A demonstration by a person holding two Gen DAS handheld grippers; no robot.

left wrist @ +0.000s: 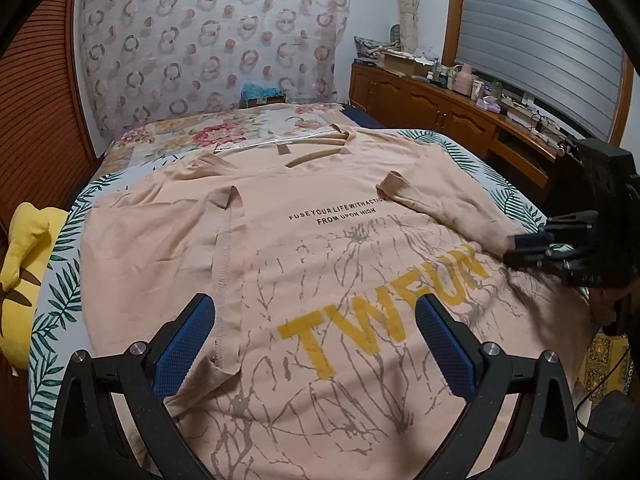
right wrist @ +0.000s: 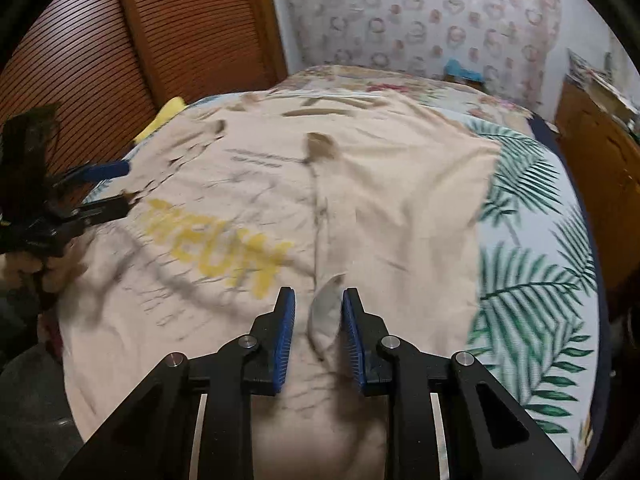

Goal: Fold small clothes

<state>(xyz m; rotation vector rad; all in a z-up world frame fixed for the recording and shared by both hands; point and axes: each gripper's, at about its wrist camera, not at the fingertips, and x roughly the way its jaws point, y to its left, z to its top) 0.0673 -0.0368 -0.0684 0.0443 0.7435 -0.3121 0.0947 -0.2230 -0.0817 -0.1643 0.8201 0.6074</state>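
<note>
A peach T-shirt (left wrist: pixel 320 248) with yellow letters and grey branch print lies flat on the bed, both sleeves folded in over the body. It also shows, blurred, in the right wrist view (right wrist: pixel 248 208). My left gripper (left wrist: pixel 316 320) is open wide, low over the shirt's lower left, empty. My right gripper (right wrist: pixel 319 320) is narrowly open with a raised fold of the right sleeve's cloth (right wrist: pixel 325 316) between its pads; the pads do not press it. In the left wrist view the right gripper (left wrist: pixel 532 246) sits at the sleeve end on the right.
The bed has a leaf-print sheet (right wrist: pixel 540 240) and a floral cover (left wrist: pixel 224 132) at the far end. A yellow plush (left wrist: pixel 24 276) lies at the left edge. A wooden slatted door (right wrist: pixel 80 60) is left, a wooden cabinet (left wrist: pixel 440 108) right.
</note>
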